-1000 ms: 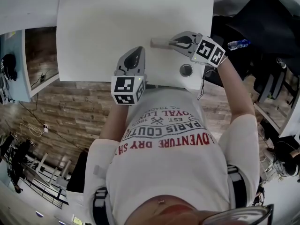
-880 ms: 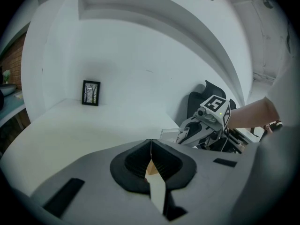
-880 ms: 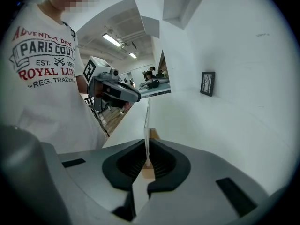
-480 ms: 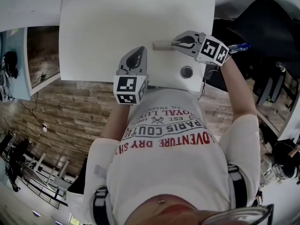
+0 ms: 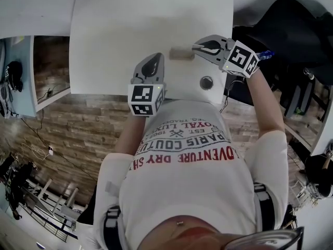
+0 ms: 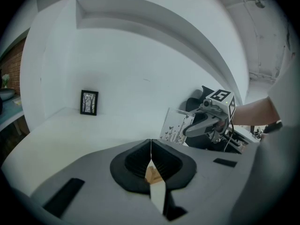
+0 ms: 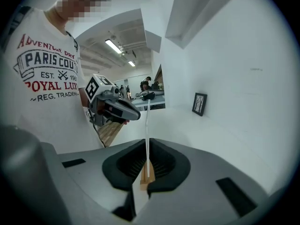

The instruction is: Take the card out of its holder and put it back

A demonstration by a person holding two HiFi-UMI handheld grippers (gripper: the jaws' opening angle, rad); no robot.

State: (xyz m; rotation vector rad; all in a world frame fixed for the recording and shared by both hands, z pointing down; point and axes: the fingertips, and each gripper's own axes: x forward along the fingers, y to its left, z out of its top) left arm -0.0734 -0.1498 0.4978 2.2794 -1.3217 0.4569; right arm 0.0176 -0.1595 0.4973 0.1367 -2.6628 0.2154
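1. R gripper [image 5: 196,48] has its jaws pinched on the card [image 6: 176,125]. It's a thin printed sheet w/ butterflies, held by one side edge, upright w/ a slight tilt, over the far right part of the white table [image 5: 130,25].
2. In the right gripper view the card runs edge-on straight up from btwn the pads. A tan bit [image 7: 147,175] shows low down btwn the jaws; can't say what it is.
3. L gripper [image 5: 150,62] sits near the table's front edge, well apart from the card. Its jaws are together w/ no task item btwn them; idle, I'd say.
4. The tan strip [image 5: 181,52] just beside the R tips looks like the wooden holder, lying on the table.
5. Can't tell if the card's bottom edge sits in the slot: L gripper's body hides it in the left gripper view, and it's too small in the head view.
6. Progress, my guess: the card is gripped, so the task is under way. Whether this is the pull-out or the re-seat, the pics don't say. At min. what's left: card seated in the holder, R jaws let go.
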